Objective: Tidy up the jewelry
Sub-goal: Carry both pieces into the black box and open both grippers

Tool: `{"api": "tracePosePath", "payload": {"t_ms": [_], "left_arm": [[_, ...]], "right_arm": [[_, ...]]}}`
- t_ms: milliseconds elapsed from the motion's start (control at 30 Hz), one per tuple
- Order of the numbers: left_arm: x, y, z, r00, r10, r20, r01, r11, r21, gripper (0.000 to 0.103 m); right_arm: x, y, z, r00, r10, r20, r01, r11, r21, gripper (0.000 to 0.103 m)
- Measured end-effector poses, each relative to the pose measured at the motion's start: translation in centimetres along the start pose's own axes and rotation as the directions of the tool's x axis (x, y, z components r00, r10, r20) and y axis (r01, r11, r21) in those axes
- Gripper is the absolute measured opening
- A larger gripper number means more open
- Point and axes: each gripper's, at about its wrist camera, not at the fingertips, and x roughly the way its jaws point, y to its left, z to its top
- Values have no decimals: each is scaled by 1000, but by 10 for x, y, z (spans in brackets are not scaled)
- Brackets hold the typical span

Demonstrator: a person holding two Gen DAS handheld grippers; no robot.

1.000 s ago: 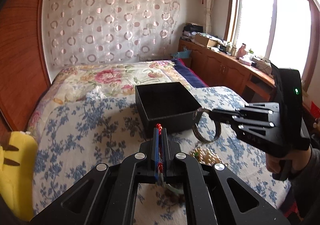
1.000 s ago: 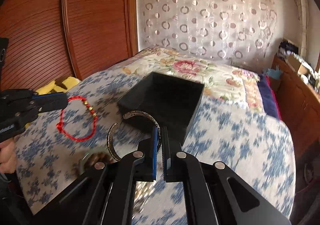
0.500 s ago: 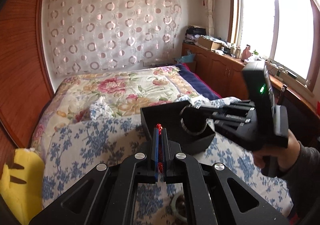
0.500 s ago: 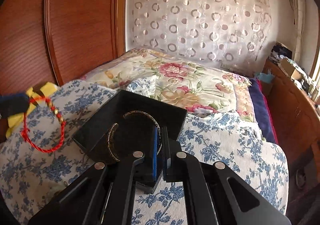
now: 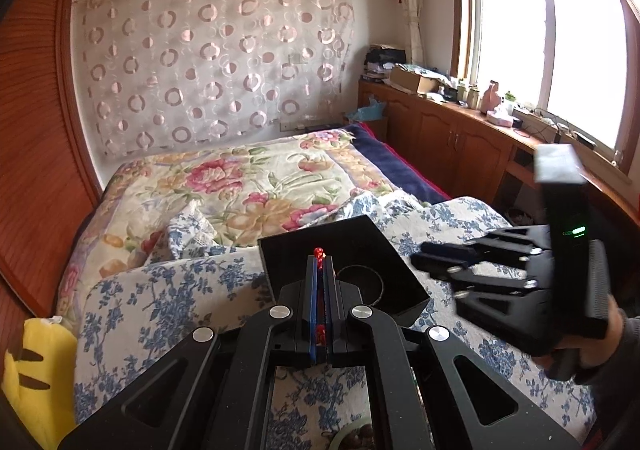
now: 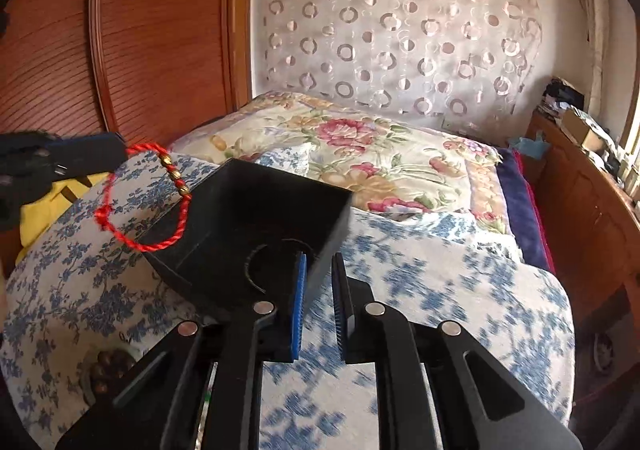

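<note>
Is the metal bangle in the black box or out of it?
In: the bangle lies on the floor of the box, free of the right gripper.

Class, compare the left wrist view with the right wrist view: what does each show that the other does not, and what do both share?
Only the left wrist view shows the bright window and the right tool's whole body in a hand. Only the right wrist view shows the red cord bracelet's full loop with gold beads, hanging from the left tool, and the right tool's jaws parted with nothing between them. Both show the black box holding a bangle on the floral bed.
</note>
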Motion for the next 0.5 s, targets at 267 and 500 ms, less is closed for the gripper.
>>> {"api": "tracePosePath", "payload": {"t_ms": [267, 500], "left_arm": [[30, -2, 8, 999, 4, -35, -4, 1000, 2, 2], [36, -1, 11, 998, 1, -63, -1, 1000, -7, 6]], "right_arm": [[-25, -11, -17, 1000, 5, 30, -6, 1000, 13, 15], [-41, -2, -27, 998, 39, 44, -40, 999, 22, 15]]}}
